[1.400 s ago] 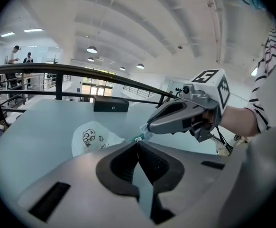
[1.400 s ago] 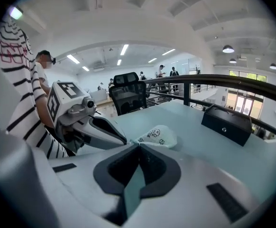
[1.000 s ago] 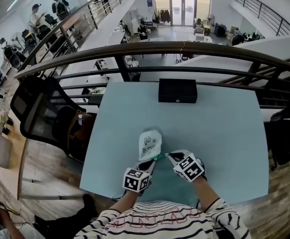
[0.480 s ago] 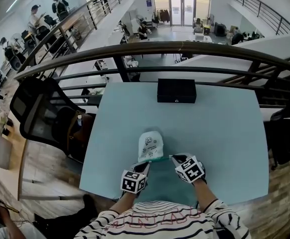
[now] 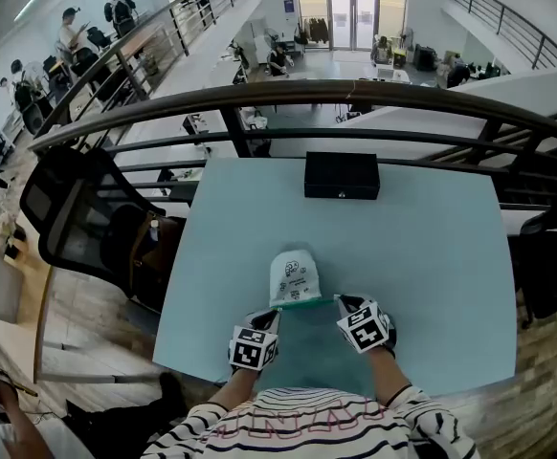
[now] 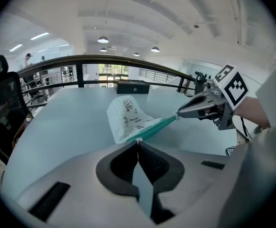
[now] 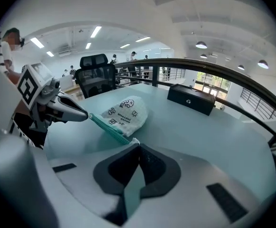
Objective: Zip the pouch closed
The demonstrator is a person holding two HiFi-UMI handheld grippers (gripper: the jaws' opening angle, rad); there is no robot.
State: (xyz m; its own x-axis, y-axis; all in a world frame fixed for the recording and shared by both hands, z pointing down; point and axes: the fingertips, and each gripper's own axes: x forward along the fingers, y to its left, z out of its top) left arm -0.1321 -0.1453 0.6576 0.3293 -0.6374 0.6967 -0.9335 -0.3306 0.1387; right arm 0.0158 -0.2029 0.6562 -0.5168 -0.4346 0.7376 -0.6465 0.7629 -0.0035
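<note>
A white printed pouch (image 5: 293, 273) with a teal zipper edge lies on the pale blue table (image 5: 432, 247), its zipper edge toward me. My left gripper (image 5: 276, 313) is shut on the left end of that edge, and my right gripper (image 5: 335, 302) is shut on the right end. The teal edge is stretched straight between them. In the left gripper view the pouch (image 6: 126, 118) runs from my left gripper (image 6: 138, 140) to the right gripper (image 6: 179, 114). The right gripper view shows the pouch (image 7: 124, 110) between my right gripper (image 7: 137, 141) and the left gripper (image 7: 87, 115).
A black box (image 5: 341, 174) sits at the table's far edge. Beyond it runs a dark railing (image 5: 355, 94) over a lower floor. A black office chair (image 5: 77, 208) stands to the left of the table. My striped sleeves are at the near edge.
Both grippers have come a little toward me and lower, and spread apart. The pouch has swung from tilted to straight, its teal edge now level between them.
</note>
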